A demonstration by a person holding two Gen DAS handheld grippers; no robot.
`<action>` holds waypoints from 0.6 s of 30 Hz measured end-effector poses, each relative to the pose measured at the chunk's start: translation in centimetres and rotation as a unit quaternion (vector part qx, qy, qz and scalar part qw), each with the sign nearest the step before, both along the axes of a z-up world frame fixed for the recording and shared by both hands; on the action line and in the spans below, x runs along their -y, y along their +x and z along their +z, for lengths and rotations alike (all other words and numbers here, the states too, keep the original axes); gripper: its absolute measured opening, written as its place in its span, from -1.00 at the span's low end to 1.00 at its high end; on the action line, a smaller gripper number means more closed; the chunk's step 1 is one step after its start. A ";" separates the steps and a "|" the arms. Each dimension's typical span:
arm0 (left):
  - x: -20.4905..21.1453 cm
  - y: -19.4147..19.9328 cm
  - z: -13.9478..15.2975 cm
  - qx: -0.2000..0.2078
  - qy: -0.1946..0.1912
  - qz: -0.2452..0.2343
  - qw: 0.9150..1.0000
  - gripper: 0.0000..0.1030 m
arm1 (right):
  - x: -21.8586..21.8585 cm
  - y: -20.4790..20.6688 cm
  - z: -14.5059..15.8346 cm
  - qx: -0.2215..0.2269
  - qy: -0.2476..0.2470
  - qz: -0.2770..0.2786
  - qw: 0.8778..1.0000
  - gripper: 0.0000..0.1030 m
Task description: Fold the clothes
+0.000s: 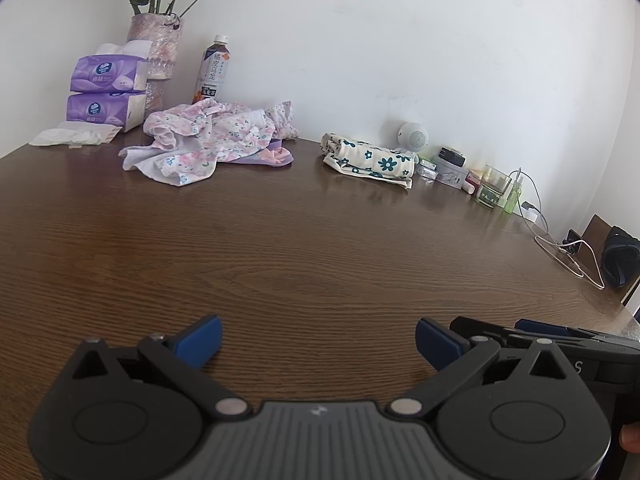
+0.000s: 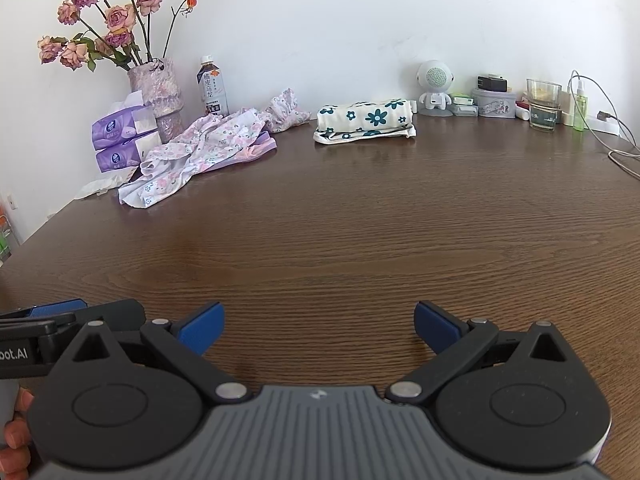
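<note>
Left wrist view: left gripper (image 1: pixel 318 340) hovering low over bare wooden table (image 1: pixel 320 248), blue pads spread wide, grasping nothing. Crumpled pink floral garment (image 1: pixel 208 142) lying at far left near wall, beside tissue packs (image 1: pixel 106 92) and bottle (image 1: pixel 212 70). Folded teal-flower cloth (image 1: pixel 370 160) sitting well apart to its right.

Right wrist view: right gripper (image 2: pixel 318 326) likewise released, pads apart, holding nothing. Left gripper's body showing just beside it at left edge. Pink floral garment (image 2: pixel 200 148) sprawling before vase (image 2: pixel 162 92); folded teal-flower cloth (image 2: pixel 364 120) resting near small round speaker (image 2: pixel 435 86).

I am in a home, at a wooden desk (image 2: pixel 360 220) against a white wall. Along it stand a vase of dried roses (image 2: pixel 158 92), tissue packs (image 2: pixel 120 140), a tea bottle (image 2: pixel 212 88), a drinking glass (image 2: pixel 543 104) and crumpled floral clothes (image 2: pixel 200 148).
</note>
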State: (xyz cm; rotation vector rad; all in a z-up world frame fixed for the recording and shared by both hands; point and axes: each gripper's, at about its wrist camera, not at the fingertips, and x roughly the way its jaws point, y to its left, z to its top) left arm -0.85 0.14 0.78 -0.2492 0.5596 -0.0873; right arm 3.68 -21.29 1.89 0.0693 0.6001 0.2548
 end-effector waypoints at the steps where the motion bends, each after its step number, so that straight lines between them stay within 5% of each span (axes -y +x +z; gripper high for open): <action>1: 0.0 0.0 0.0 0.000 0.000 0.000 1.000 1.00 | 0.0 0.0 0.0 0.000 0.000 0.000 1.000 0.99; 18: 0.0 0.0 -0.1 0.001 -0.001 -0.001 1.000 1.00 | 0.2 -0.1 0.0 0.001 0.002 -0.002 1.000 0.99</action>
